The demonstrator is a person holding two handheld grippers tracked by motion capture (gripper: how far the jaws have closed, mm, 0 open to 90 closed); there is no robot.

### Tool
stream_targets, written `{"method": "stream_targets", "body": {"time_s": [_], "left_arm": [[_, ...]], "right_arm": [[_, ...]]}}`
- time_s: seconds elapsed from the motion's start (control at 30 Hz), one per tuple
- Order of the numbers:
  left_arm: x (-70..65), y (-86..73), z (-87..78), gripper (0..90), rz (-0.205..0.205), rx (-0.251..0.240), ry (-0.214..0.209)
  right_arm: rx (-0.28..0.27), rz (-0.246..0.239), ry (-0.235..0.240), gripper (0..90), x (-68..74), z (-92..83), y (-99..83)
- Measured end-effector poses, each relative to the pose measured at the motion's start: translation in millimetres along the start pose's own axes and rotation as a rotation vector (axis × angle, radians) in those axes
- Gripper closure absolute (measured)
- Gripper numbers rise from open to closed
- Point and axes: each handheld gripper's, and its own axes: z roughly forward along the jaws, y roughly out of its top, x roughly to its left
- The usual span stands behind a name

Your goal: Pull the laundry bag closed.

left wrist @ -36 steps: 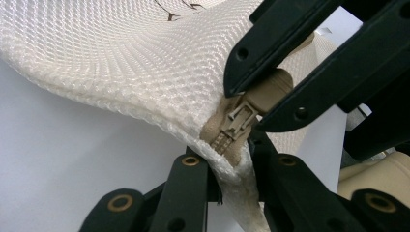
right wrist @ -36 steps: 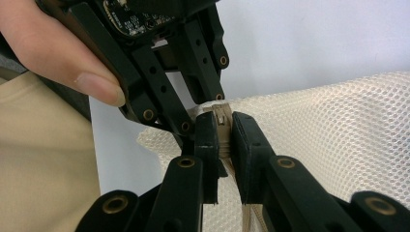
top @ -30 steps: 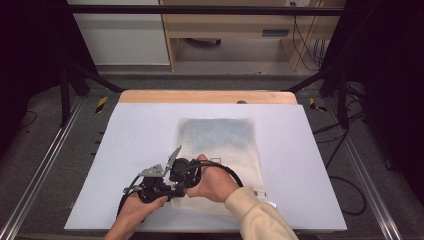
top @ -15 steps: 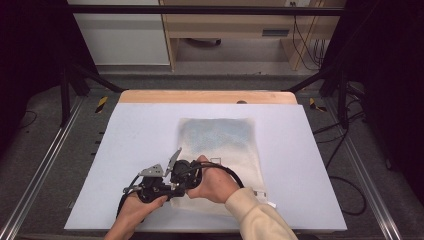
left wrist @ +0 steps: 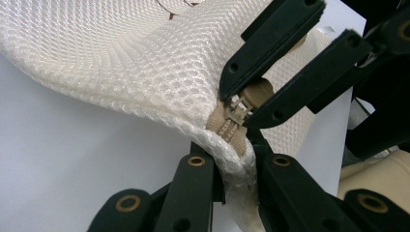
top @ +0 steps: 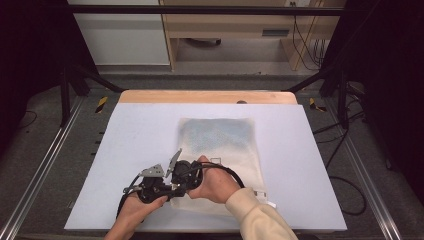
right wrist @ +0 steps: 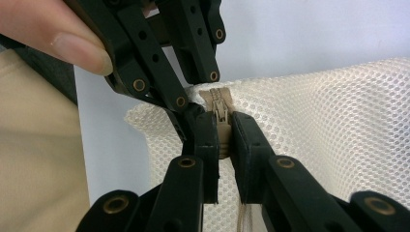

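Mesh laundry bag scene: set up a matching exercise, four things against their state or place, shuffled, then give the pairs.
Things:
1. left gripper
2. right gripper
3. mesh bag
4. table

States or places:
A. lies flat, pale fabric with a bluish patch inside
B. shut on the bag's corner beside the zip end
C. white top with a wooden strip along the far edge
D. shut on the tan zipper pull

Pairs: 1-B, 2-D, 3-A, 4-C

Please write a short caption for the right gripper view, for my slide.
Right claw shut on the zipper pull of a white mesh bag, while the left claw pinches the bag's corner.
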Motion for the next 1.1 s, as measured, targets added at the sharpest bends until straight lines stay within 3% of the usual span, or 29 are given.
{"method": "stream_targets", "body": {"time_s": [0.13, 1.1], "left_arm": [[0.6, 0.2, -1.6, 85.3, -0.005, -0.007, 0.006], [-1.7, -0.1, -1.2, 85.2, 0.013, -0.009, 0.018]], "right_arm": [[0.028, -0.007, -0.015, 82.1, -0.5, 0.5, -1.7], [0.012, 0.01, -0.006, 82.0, -4.1, 0.0, -15.1]]}}
